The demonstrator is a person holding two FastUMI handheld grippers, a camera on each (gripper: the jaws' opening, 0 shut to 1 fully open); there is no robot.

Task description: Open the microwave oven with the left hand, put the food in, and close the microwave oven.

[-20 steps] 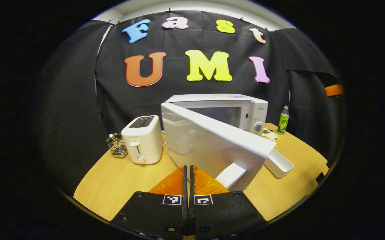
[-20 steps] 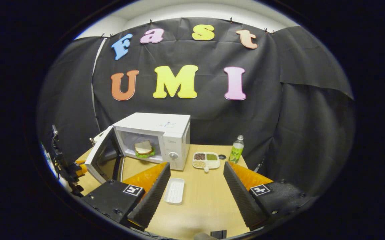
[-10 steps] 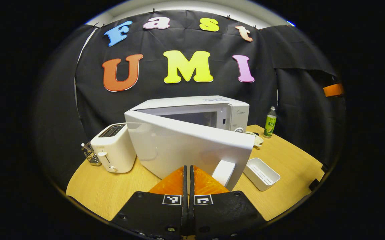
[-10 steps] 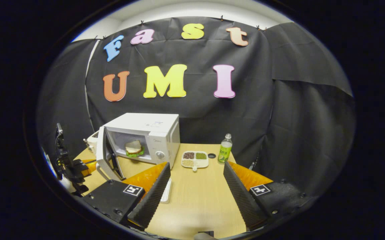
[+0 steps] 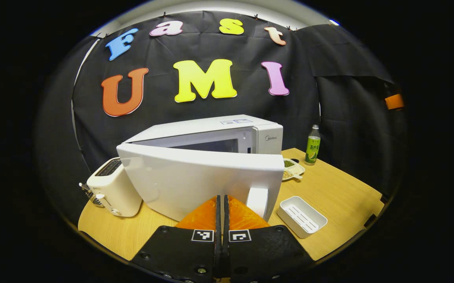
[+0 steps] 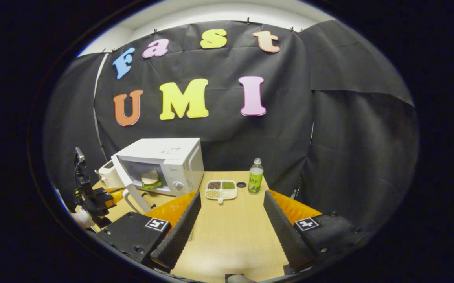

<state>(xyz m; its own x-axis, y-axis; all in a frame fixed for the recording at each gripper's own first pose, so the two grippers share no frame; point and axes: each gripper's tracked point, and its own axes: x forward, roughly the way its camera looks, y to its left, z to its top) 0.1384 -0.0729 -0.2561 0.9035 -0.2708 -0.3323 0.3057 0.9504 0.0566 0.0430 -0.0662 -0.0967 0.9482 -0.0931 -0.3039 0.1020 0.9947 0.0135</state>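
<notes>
The microwave stands at the back of the table, its door partly ajar. A sandwich lies inside the cavity. The left gripper has its fingers pressed together, empty, with the tips right at the outer face of the door beside the handle. The right gripper hangs over the bare tabletop with fingers spread wide, holding nothing. A white tray lies just right of the door, and a toaster stands left of it.

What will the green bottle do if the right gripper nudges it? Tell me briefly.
The green bottle stands upright, tall and narrow, so a push up high would probably tip it. Its round body would likely roll once down. It looks like plastic, so probably light; how full it is can't be told. The right gripper is open.
</notes>
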